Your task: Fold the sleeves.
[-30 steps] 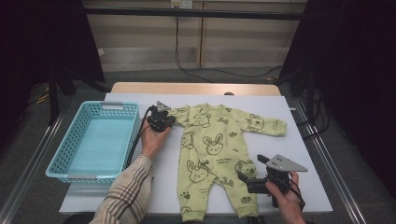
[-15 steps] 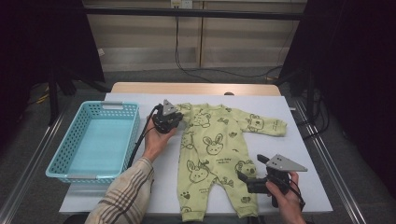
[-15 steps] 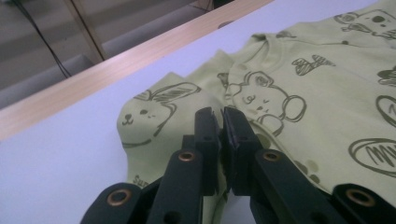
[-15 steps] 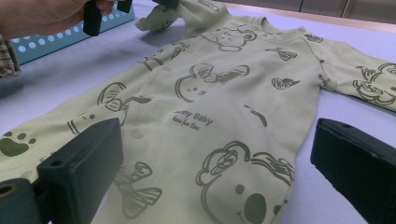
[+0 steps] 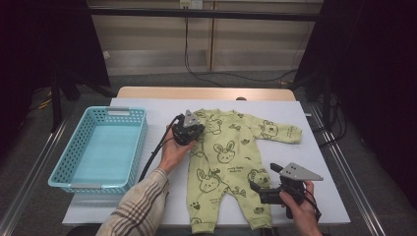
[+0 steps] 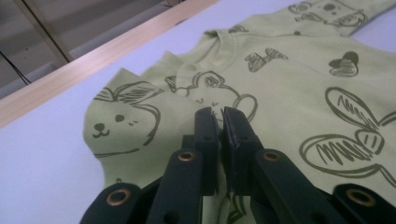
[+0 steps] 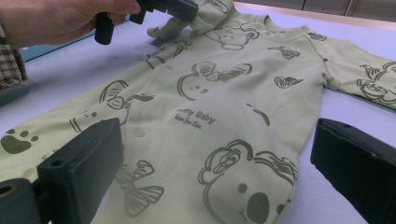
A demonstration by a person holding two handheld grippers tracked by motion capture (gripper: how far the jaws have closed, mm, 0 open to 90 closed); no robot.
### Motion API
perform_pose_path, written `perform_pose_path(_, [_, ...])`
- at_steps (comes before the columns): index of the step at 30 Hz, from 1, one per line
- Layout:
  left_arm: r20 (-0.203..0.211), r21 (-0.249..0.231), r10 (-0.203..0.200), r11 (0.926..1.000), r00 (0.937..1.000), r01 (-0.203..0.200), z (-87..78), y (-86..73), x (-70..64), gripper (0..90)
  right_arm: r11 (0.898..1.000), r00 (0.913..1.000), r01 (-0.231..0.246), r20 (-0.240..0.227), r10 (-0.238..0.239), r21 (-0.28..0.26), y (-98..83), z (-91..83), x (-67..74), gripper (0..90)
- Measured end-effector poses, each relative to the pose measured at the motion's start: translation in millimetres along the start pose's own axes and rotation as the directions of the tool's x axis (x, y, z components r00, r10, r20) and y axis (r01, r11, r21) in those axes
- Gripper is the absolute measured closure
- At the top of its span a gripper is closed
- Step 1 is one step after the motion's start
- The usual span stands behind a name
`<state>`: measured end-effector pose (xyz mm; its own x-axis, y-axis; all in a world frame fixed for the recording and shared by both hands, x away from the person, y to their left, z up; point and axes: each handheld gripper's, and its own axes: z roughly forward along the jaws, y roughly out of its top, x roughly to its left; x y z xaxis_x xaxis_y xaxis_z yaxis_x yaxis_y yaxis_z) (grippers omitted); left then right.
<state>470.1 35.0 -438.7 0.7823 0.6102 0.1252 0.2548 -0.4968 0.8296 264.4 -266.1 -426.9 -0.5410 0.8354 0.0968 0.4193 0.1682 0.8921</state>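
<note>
Garment: one pale green baby romper [image 5: 231, 164] with dark animal prints, flat on the white table [image 5: 324, 162], centre to lower centre of the high view.
Long axis: runs from upper centre of the frame down to the lower edge, tilted a little; collar at the top, the two legs towards the bottom.
Sleeves: one lies spread out towards the right of the frame; the other, at the left, is folded in over the chest.
Left gripper [image 5: 189, 132]: centre of the high view, just left of the collar; its jaws are clamped on a fold of the green cloth at the folded sleeve, as its own view shows [image 6: 219, 123].
Right gripper [image 5: 260, 189]: lower right of the frame, jaws spread wide and gripping nothing, hovering at the romper's right leg; its own view looks up the garment between the two jaws.
Basket: one turquoise plastic basket [image 5: 74, 157], left of the frame, well apart from the romper.
Count: one romper, one basket, two grippers, two hands.
</note>
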Motion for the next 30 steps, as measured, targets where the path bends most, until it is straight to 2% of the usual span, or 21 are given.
perform_pose_path(3, [0.045,0.005,-0.02,0.9998,0.9988,0.02,6.2,-1.5,-4.7,84.8,1.0,1.0,0.0,0.0,0.0,-0.001,0.2,0.2,0.3,2.3])
perform_pose_path(5, [0.049,0.022,-0.015,0.9997,0.9987,0.014,10.0,-2.6,-5.9,84.5,1.0,1.0,0.002,-0.004,-0.002,0.002,0.0,0.3,0.8,2.3])
perform_pose_path(6, [0.058,0.033,-0.031,0.999,0.9979,0.029,11.6,-3.3,-6.8,84.3,1.0,1.0,0.004,-0.001,-0.004,0.002,0.1,0.0,0.9,2.3])
perform_pose_path(11, [0.071,0.069,-0.051,0.9965,0.9962,0.046,19.3,-7.3,-7.7,81.6,1.0,0.9999,0.01,-0.005,-0.01,0.004,-0.2,-0.4,-0.1,2.3])
perform_pose_path(12, [0.063,0.064,-0.052,0.9968,0.9967,0.048,21.5,-8.3,-8.0,81.2,1.0,0.9999,0.011,-0.006,-0.011,0.003,-0.2,-0.4,0.0,2.3])
perform_pose_path(13, [0.084,0.074,-0.054,0.9961,0.995,0.047,22.9,-9.7,-7.3,79.2,1.0,0.9999,0.013,-0.006,-0.013,0.004,-0.3,-0.2,0.0,2.3])
perform_pose_path(14, [0.081,0.079,-0.056,0.9956,0.9951,0.05,23.7,-9.8,-7.5,76.0,1.0,0.9999,0.01,-0.006,-0.01,0.005,-0.2,-0.3,0.3,2.3])
perform_pose_path(19, [0.103,0.084,-0.048,0.9957,0.9936,0.039,22.9,-10.1,-4.5,72.1,1.0,0.9999,0.013,-0.005,-0.013,0.005,-0.3,-0.2,0.4,2.3])
perform_pose_path(20, [0.121,0.07,-0.053,0.9966,0.9912,0.044,23.1,-10.6,-4.5,70.3,1.0,0.9999,0.011,-0.009,-0.011,0.005,-0.3,-0.1,0.3,2.3])
perform_pose_path(22, [0.117,0.087,-0.05,0.9954,0.9918,0.04,20.1,-9.8,-4.8,67.7,1.0,0.9999,0.005,-0.009,-0.005,0.004,-0.3,0.0,0.2,2.3])
perform_pose_path(24, [0.127,0.078,-0.069,0.9952,0.9895,0.059,17.4,-8.5,-3.6,63.6,1.0,1.0,0.0,-0.01,0.0,0.008,-0.4,0.0,0.3,2.3])
perform_pose_path(26, [0.105,0.067,-0.074,0.9955,0.9916,0.068,15.1,-6.8,-4.2,61.2,1.0,1.0,0.007,-0.006,-0.007,0.01,-0.5,0.0,0.1,2.3])
perform_pose_path(27, [0.112,0.067,-0.079,0.9952,0.9905,0.072,13.7,-5.7,-4.3,59.9,1.0,0.9999,0.007,-0.007,-0.007,0.01,-0.4,0.2,0.1,2.3])
perform_pose_path(30, [0.098,0.063,-0.071,0.9959,0.9927,0.065,6.3,-1.9,-2.7,52.9,1.0,0.9999,0.01,-0.006,-0.01,0.008,-0.4,0.0,0.2,2.3])
